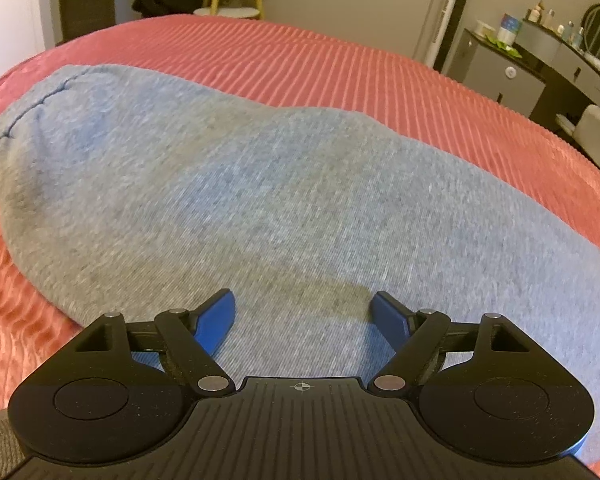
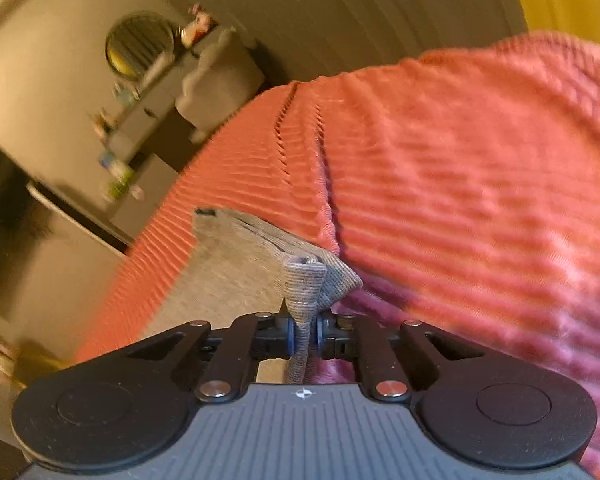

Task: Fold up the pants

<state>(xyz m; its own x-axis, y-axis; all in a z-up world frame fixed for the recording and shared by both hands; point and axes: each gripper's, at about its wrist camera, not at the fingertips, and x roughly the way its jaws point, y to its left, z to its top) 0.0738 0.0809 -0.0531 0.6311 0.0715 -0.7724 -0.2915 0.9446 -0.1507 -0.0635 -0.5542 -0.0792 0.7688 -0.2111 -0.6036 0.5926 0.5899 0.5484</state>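
Grey heathered knit pants (image 1: 236, 200) spread flat on coral ribbed bedspread (image 1: 340, 64). Left gripper (image 1: 303, 312) spread wide, hovering over cloth, grasping nothing. Right gripper (image 2: 305, 334) clenched on bunched pants edge (image 2: 304, 280).

**Count of items in view**

One pair of grey pants (image 1: 260, 184), lying across the centre of the left wrist view; a bunched corner of it sits at lower centre of the right wrist view. One bed with a red ribbed cover (image 1: 340, 64), filling the middle band of both views. Two grippers: the left gripper (image 1: 302, 312), lower centre, with two blue fingers (image 1: 216, 320) spread apart; the right gripper (image 2: 305, 334), lower centre, with two fingers pressed together on the fabric. One grey desk (image 1: 540, 68), upper right of the left wrist view, bearing several small bottles, too blurred to count.
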